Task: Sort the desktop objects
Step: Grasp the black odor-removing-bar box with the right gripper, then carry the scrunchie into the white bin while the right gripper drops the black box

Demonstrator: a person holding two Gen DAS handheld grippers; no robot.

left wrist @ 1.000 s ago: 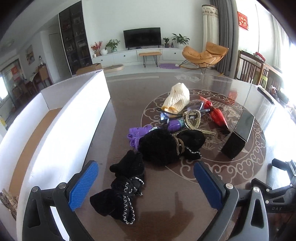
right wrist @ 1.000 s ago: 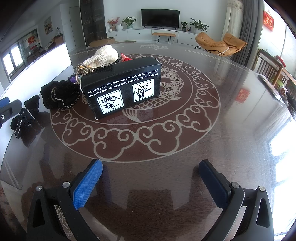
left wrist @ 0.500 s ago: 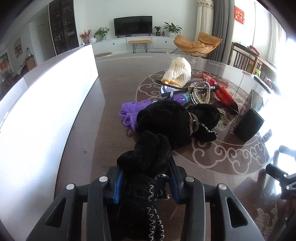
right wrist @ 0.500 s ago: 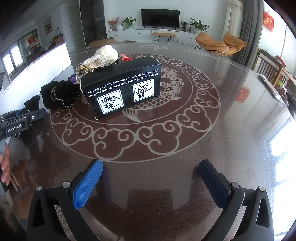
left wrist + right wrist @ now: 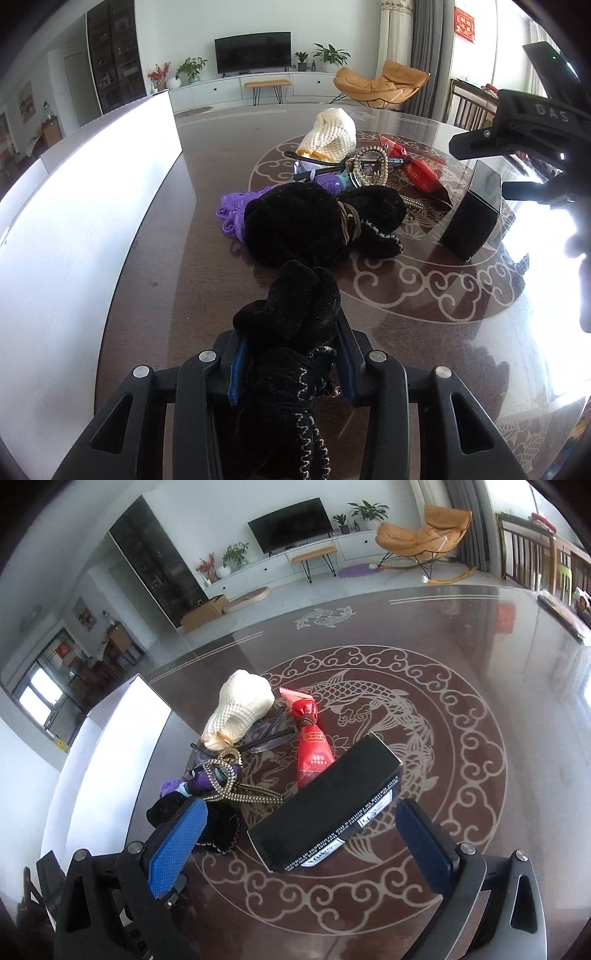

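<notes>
- Black velvet pouch with silver zigzag stitching (image 5: 291, 373): lying on the dark glossy tabletop (image 5: 177, 258) toward its near left edge, long axis running straight away from the left gripper (image 5: 290, 363), tufted top pointing at the pile, stitched body trailing back under the camera.
- Clamped by that gripper, both blue pads (image 5: 236, 373) pressed into the soft fabric, which bulges above them; grip taken low on the neck, no gap showing.
- Tall white bin wall (image 5: 74, 229) just to the left along the tabletop's left edge; probably the destination, so likely a lift and a leftward carry over the rim.
- Ahead, toward the tabletop's middle, a larger black plush bag with a braided tie (image 5: 306, 225), near the pouch's tip but apart from it.
- Behind that, touching in a heap: purple plastic toy (image 5: 231, 212), beaded gold frame (image 5: 369, 168), red foil packet (image 5: 421, 173), cream knitted cloth (image 5: 330, 136).
- Black rectangular box with white print (image 5: 328, 819) standing at the pile's right side, long axis slanting across the right gripper (image 5: 299, 843); jaws spread wide either side of it, pads clear, nothing held.
- Left hand plainly the nearer to the pouch; right one nearer the box, hovering above it.
</notes>
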